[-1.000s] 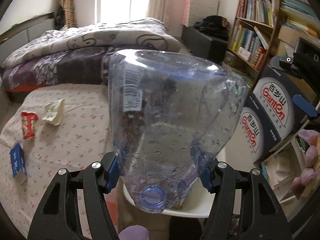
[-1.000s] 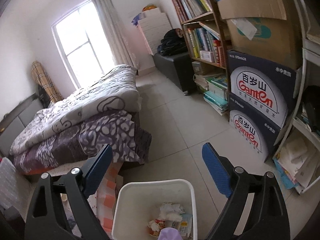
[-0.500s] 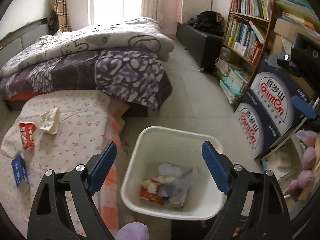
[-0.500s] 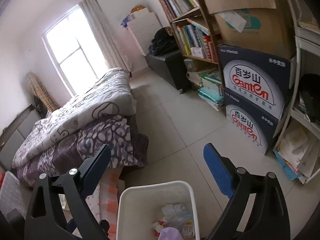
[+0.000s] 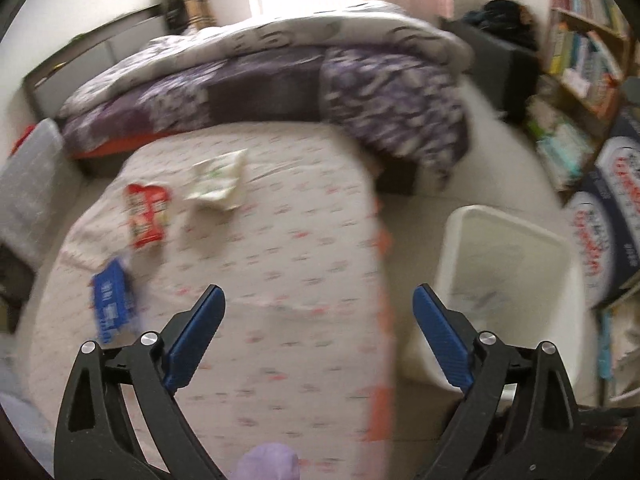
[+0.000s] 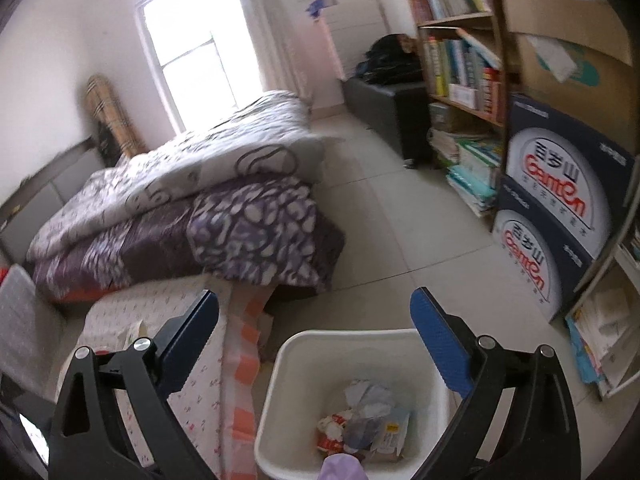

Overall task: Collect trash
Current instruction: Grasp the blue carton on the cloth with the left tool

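Left wrist view: we read the left gripper (image 5: 316,300) with jaws spread wide and nothing between them; the frame is motion-blurred.
Landmark: we take the white bin (image 5: 560,248) as reference; in this view it stands on the tiled floor, right of the bed's edge.
Bed: the floral sheet (image 5: 288,248) lies left of the bin, under the left gripper.
Trash on bed, item 1: red snack wrapper (image 5: 147,216), on the sheet, well left of the bin.
Trash on bed, item 2: pale crumpled wrapper (image 5: 219,180), just right of the red one, nearer the bin; we cannot tell if the two touch.
Trash on bed, item 3: blue packet (image 5: 112,304), on the sheet's left side, farthest from the bin, close to the left gripper's left finger in the frame.
Quilt: folded purple-and-white quilt (image 5: 280,72) piled on the bed beyond the bin.
Right wrist view: we read the right gripper (image 6: 314,300) with jaws wide apart, empty, hanging over the bin.
Bin contents: white bin (image 6: 280,384) holds collected trash (image 6: 364,420), crumpled paper and wrappers lying on its bottom.
Boxes: two dark printed cartons (image 6: 560,208), stacked, on the floor right of the bin against the bookshelf (image 6: 460,60).
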The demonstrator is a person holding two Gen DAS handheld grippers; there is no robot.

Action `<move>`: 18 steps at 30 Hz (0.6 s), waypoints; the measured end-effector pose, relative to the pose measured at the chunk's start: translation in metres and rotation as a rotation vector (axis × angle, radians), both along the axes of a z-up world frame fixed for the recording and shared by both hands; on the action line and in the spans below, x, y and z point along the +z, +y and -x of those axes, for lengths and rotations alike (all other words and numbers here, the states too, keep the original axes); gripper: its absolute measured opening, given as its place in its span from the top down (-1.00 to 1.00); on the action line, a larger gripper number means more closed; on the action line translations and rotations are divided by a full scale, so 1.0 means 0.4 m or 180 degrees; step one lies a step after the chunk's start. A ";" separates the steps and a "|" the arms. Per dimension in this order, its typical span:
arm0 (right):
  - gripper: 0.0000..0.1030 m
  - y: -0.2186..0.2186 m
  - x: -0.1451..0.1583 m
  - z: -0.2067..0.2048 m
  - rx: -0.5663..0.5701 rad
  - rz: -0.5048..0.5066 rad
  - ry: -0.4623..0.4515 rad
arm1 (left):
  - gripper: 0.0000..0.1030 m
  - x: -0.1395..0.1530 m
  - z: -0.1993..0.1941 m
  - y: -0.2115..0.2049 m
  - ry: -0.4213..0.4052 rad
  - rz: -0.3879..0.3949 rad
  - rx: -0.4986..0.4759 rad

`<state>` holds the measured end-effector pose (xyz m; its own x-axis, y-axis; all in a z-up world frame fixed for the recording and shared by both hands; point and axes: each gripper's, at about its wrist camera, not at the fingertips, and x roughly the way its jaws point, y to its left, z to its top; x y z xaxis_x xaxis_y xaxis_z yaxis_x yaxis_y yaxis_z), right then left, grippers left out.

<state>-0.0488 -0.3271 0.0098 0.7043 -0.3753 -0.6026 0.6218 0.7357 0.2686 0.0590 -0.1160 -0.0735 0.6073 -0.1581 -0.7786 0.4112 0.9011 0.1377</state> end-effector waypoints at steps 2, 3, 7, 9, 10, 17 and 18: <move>-0.82 0.034 -0.006 -0.026 0.0099 0.0047 0.0058 | -0.77 -0.008 -0.025 0.046 -0.0037 -0.0064 0.0144; -0.82 0.047 -0.009 -0.036 0.0134 0.0064 0.0077 | -0.77 -0.011 -0.042 0.075 -0.0065 -0.0103 0.0248; -0.82 0.110 -0.026 -0.087 0.0325 0.0108 0.0198 | -0.80 -0.019 -0.111 0.179 -0.0118 -0.0223 0.0629; -0.82 0.139 -0.037 -0.110 0.0410 0.0114 0.0256 | -0.83 -0.026 -0.150 0.235 -0.0103 -0.0290 0.0845; -0.82 0.156 -0.043 -0.122 0.0459 0.0128 0.0291 | -0.83 -0.032 -0.166 0.259 -0.0079 -0.0302 0.0934; -0.82 0.266 -0.084 -0.194 0.0809 0.0323 0.0553 | -0.84 -0.104 -0.292 0.425 0.0325 -0.0337 0.1588; -0.82 0.283 -0.092 -0.205 0.0867 0.0347 0.0598 | -0.84 -0.111 -0.301 0.433 0.0371 -0.0328 0.1613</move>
<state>0.0331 -0.2137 -0.0270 0.6680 -0.2580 -0.6980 0.4297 0.8995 0.0788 0.1795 0.0570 -0.1181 0.4963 0.2138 -0.8414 -0.0546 0.9750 0.2156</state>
